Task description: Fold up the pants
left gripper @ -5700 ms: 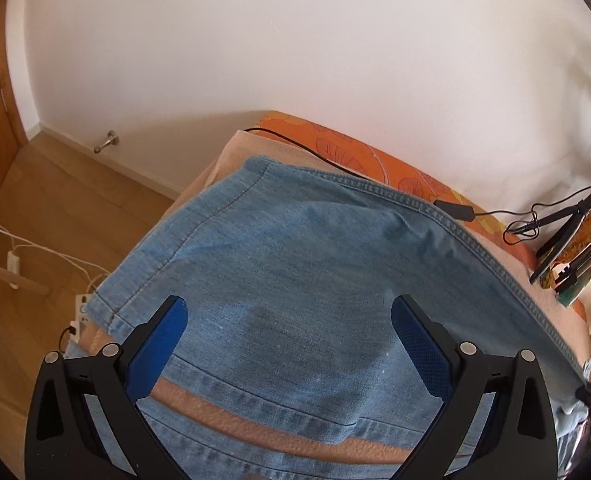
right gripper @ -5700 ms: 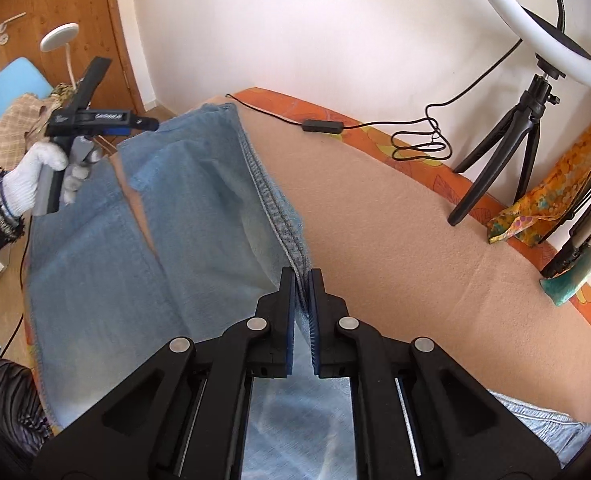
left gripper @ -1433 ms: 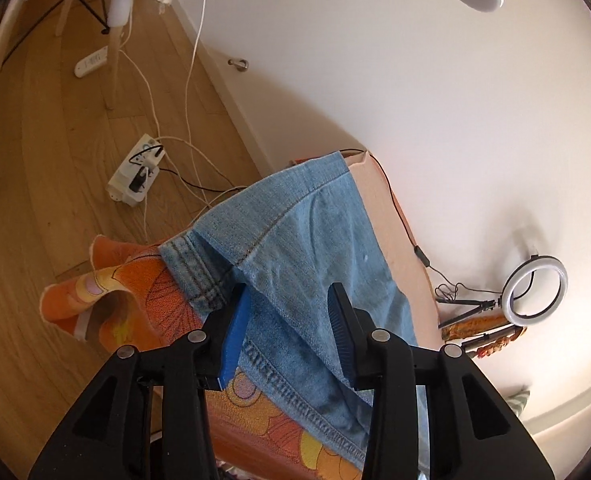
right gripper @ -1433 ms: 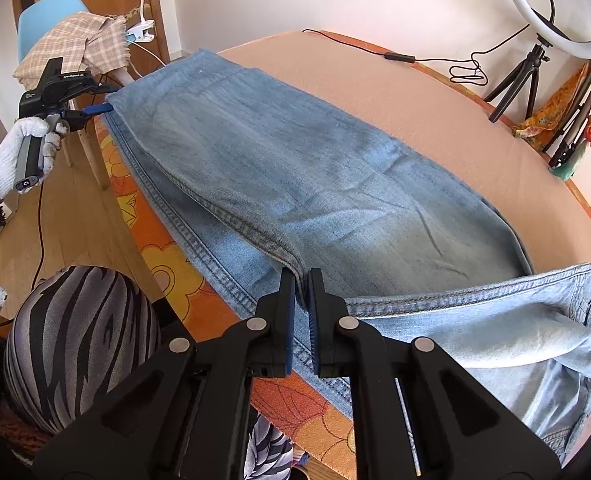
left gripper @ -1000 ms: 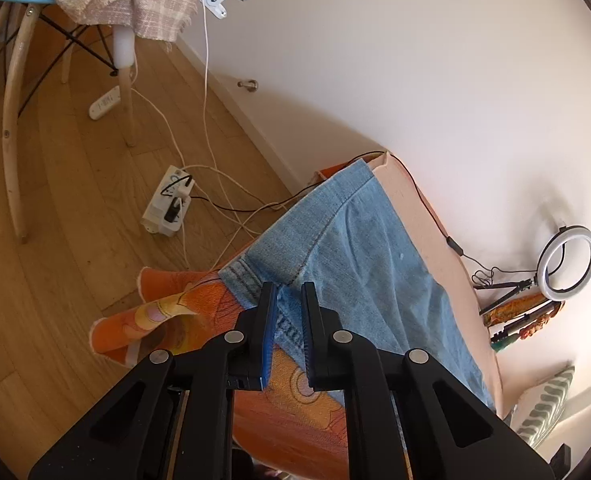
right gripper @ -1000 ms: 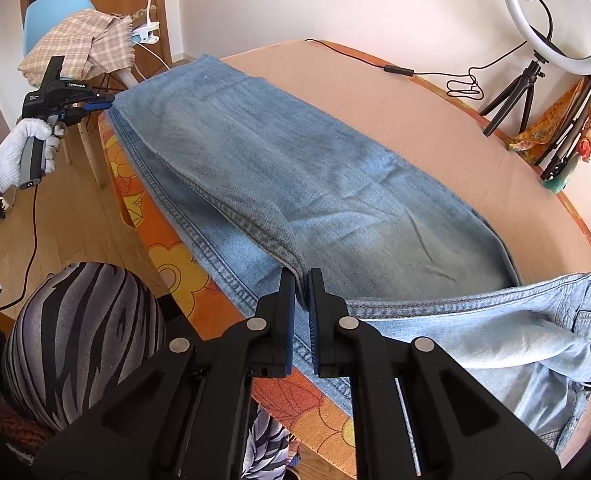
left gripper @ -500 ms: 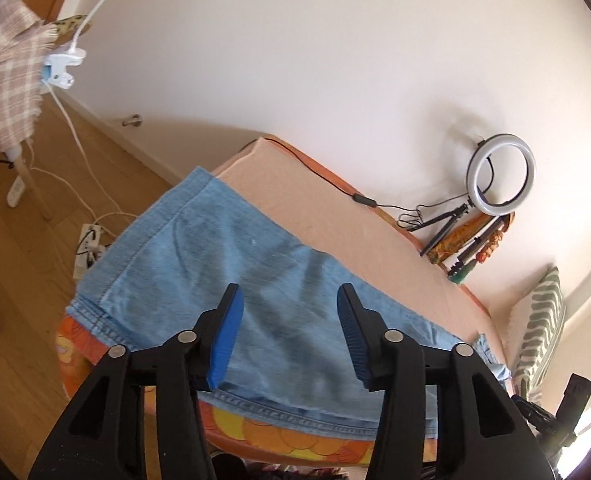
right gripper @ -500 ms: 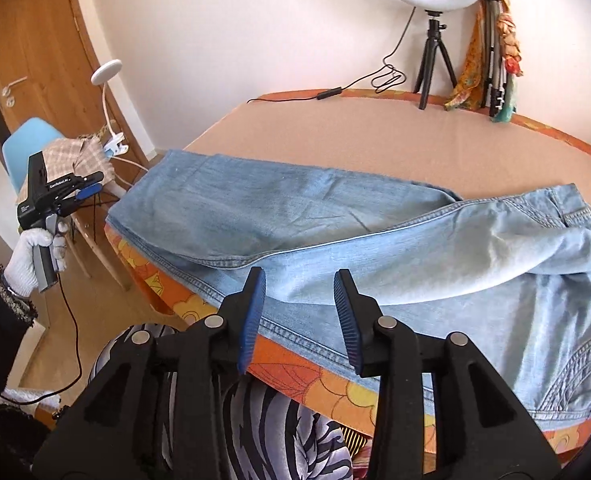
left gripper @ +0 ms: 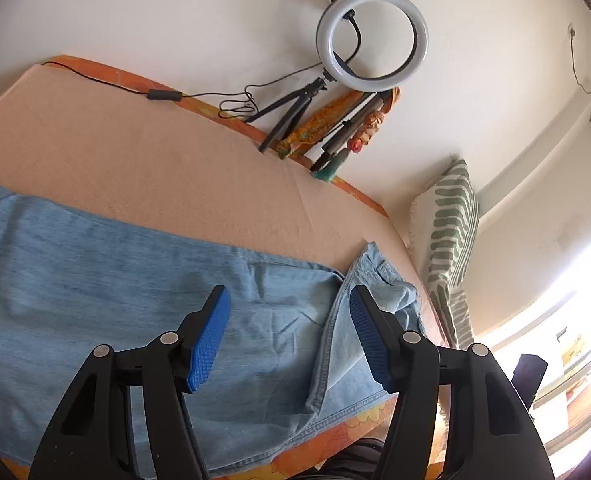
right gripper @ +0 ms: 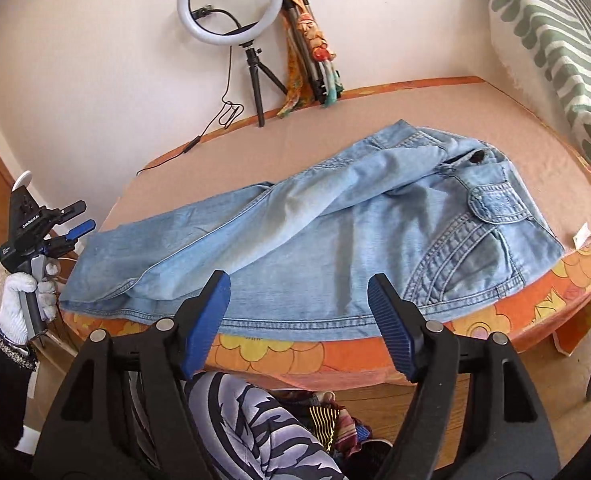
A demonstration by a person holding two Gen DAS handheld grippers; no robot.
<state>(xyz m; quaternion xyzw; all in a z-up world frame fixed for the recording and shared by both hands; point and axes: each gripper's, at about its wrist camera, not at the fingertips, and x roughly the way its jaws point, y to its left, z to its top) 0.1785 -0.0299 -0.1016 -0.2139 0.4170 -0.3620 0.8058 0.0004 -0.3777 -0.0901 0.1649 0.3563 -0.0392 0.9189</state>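
Note:
Light blue jeans (right gripper: 335, 216) lie lengthwise on the peach-covered table (right gripper: 475, 108), one leg folded over the other, waist and pockets at the right, hems at the left. They also show in the left wrist view (left gripper: 115, 280). My right gripper (right gripper: 298, 298) is open and empty, above the table's near edge, over the jeans' lower seam. My left gripper (left gripper: 287, 320) is open and empty, held above the leg part of the jeans. In the right wrist view the left gripper (right gripper: 75, 220) shows at the far left, in a white-gloved hand beside the hems.
A ring light on a tripod (right gripper: 227, 4) with its cable, and folded tripods with a cloth (right gripper: 311, 52), stand at the table's far edge by the wall. A striped cushion (right gripper: 555, 40) leans at the right. An orange flowered cloth (right gripper: 495, 320) hangs over the near edge.
Both grippers let go of the jeans and opened. They pulled back and up from the table. The left view swung from the hem end toward the waist end.

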